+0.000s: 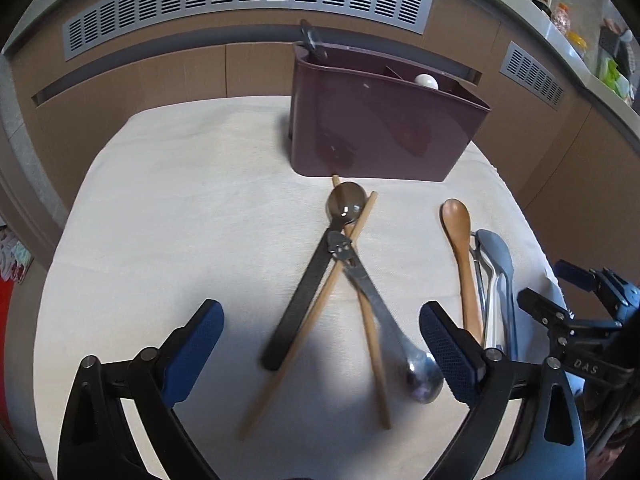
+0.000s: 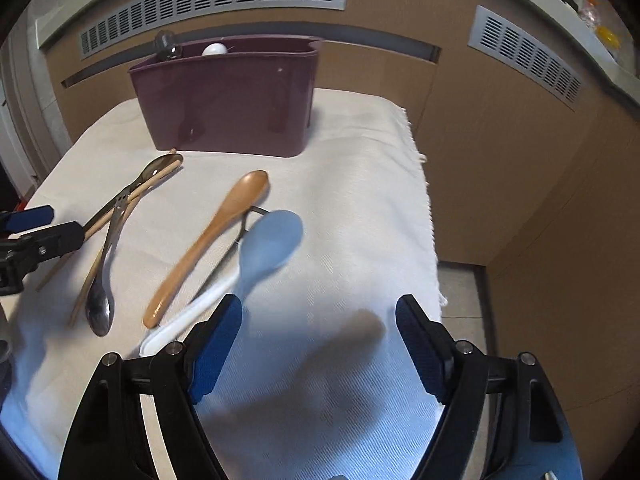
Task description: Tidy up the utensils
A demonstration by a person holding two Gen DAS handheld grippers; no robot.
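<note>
A maroon utensil holder (image 1: 380, 120) (image 2: 232, 100) stands at the back of the cloth, with a white-ended utensil (image 1: 426, 81) and a dark utensil (image 1: 314, 42) inside. In front lie a black-handled spoon (image 1: 316, 268), two wooden chopsticks (image 1: 320, 304), a metal spoon (image 1: 384, 320) (image 2: 105, 264), a wooden spoon (image 1: 460, 252) (image 2: 212, 240) and a light blue spoon (image 2: 268, 248) with a white handle. My left gripper (image 1: 320, 344) is open above the crossed utensils. My right gripper (image 2: 320, 344) is open and empty over bare cloth, beside the blue spoon's handle.
The white cloth (image 2: 360, 200) covers a small table; its right edge drops to the floor. Brown panel walls with grey vents (image 1: 248, 4) stand behind. A shelf with jars (image 1: 576, 36) is at the far right.
</note>
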